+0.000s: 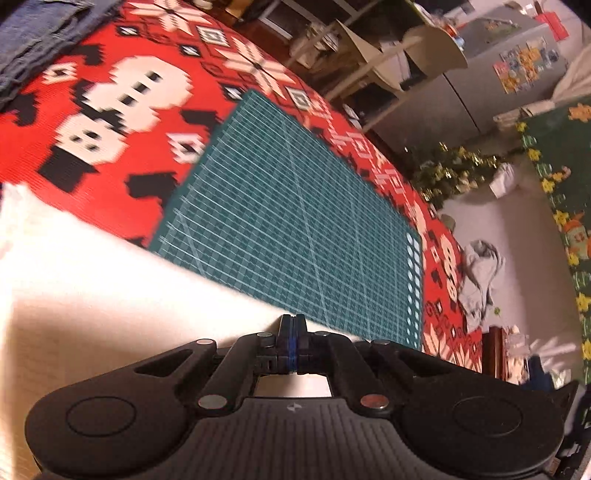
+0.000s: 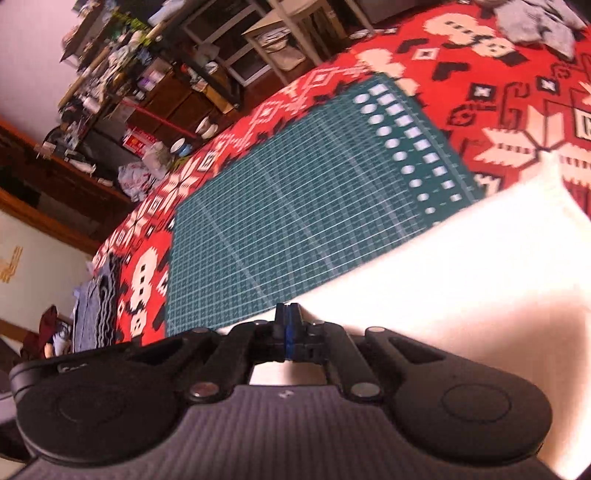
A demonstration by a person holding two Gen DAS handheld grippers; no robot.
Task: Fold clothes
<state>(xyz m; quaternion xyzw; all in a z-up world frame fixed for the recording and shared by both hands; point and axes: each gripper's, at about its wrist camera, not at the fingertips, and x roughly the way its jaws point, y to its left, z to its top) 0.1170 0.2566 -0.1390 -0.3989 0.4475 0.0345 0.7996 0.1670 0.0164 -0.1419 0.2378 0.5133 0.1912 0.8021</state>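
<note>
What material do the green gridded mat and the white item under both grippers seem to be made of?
The green gridded mat looks like a matte plastic or rubber cutting mat: it lies flat and stiff, with printed white grid lines. The white item is probably cloth, since it bends softly at its corner, but overexposure hides any weave.

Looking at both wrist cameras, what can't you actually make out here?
- Left wrist view: the white garment is overexposed and cut off by the left edge; its type is unclear.
- Left gripper: shut, but whether cloth is pinched is hidden by the fingers.
- Right wrist view: right gripper, the same doubt.
- Shelf clutter: blurred, too small to identify.
- Grey clothes: cut off by the top edge.
</note>
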